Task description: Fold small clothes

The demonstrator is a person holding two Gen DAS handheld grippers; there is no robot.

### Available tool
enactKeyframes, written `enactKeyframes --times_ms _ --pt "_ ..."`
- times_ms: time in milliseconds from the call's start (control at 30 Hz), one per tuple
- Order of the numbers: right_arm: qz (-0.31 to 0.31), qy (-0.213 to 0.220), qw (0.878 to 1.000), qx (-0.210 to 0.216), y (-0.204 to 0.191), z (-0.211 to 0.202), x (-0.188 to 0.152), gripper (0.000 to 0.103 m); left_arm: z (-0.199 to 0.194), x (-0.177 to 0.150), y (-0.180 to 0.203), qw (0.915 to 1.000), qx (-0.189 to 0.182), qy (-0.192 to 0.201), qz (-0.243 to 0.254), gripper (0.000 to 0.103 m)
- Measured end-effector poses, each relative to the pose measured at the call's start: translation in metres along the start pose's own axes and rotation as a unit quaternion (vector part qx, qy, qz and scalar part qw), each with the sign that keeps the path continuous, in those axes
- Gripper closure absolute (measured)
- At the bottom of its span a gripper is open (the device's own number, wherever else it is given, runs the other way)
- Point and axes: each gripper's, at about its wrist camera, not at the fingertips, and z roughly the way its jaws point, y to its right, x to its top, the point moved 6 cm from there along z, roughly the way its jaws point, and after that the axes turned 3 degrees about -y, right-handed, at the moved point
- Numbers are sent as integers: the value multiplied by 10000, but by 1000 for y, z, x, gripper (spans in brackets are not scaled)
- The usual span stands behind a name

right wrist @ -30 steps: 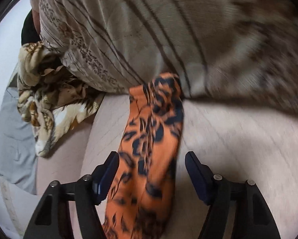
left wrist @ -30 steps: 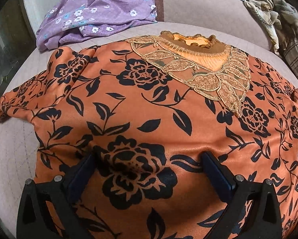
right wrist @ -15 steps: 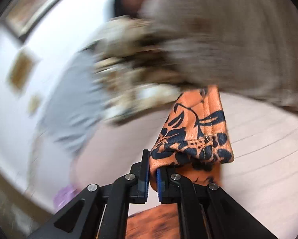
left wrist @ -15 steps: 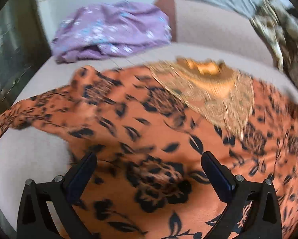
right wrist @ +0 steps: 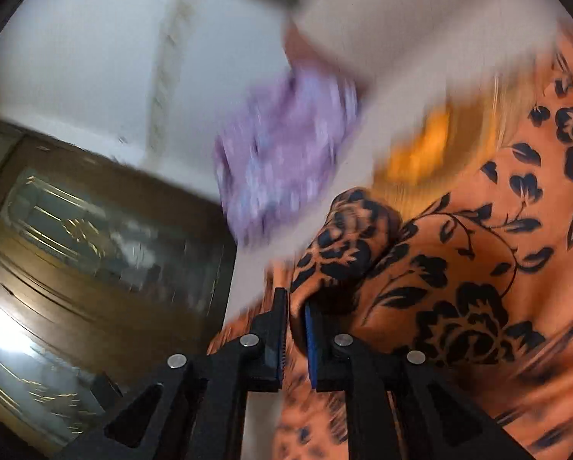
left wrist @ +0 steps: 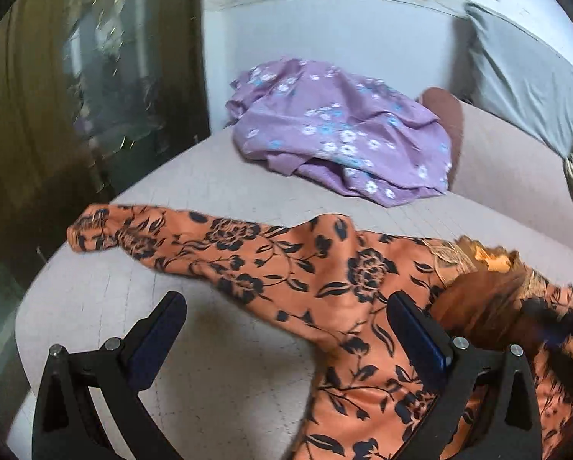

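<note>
An orange top with black flowers (left wrist: 324, 280) lies spread on the pale bed, one sleeve (left wrist: 140, 234) stretched to the left. My left gripper (left wrist: 286, 329) is open and empty, low over the bed beside that sleeve's underarm. My right gripper (right wrist: 296, 314) is shut on the other sleeve's cuff (right wrist: 343, 245) and holds it over the top's body (right wrist: 478, 268). That gripper shows blurred at the right edge of the left wrist view (left wrist: 554, 326). The gold lace neckline (left wrist: 478, 257) is partly covered.
A crumpled purple flowered garment (left wrist: 336, 134) lies at the back of the bed (left wrist: 217, 176). A grey cloth (left wrist: 524, 76) hangs at the back right. A dark wooden door with glass (left wrist: 75, 96) stands left, past the bed's edge (left wrist: 29, 306).
My right gripper closed on the sleeve cuff and swung it over the top's body. My left gripper moved left, off the body, to the left sleeve's side.
</note>
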Motion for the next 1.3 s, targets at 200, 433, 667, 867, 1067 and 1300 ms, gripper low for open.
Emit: enactKeyframes --times_ms 200,433,667,867,1067,1300 --pt "-52 -51 10000 39 14 -35 -13 26 11 -5 -3 9971 -571 -336 -370 0" --pt "-624 794 9843 -1445 56 -151 11 47 18 -24 44 9771 -1919 -799 -459 35" --pt "-15 1294 9748 -1819 129 -205 41 48 3 -33 87 9758 -2016 -500 -677 0" --pt "-278 1193 9757 -1817 130 -178 54 48 14 -61 146 9882 -1412 -586 127 0" --pt "-428 566 9724 -2222 138 -145 39 49 56 -82 133 9897 -375 -1153 767 5" --pt "-371 550 9733 -2199 142 -144 39 48 33 -63 96 9912 -558 -1097 481 27"
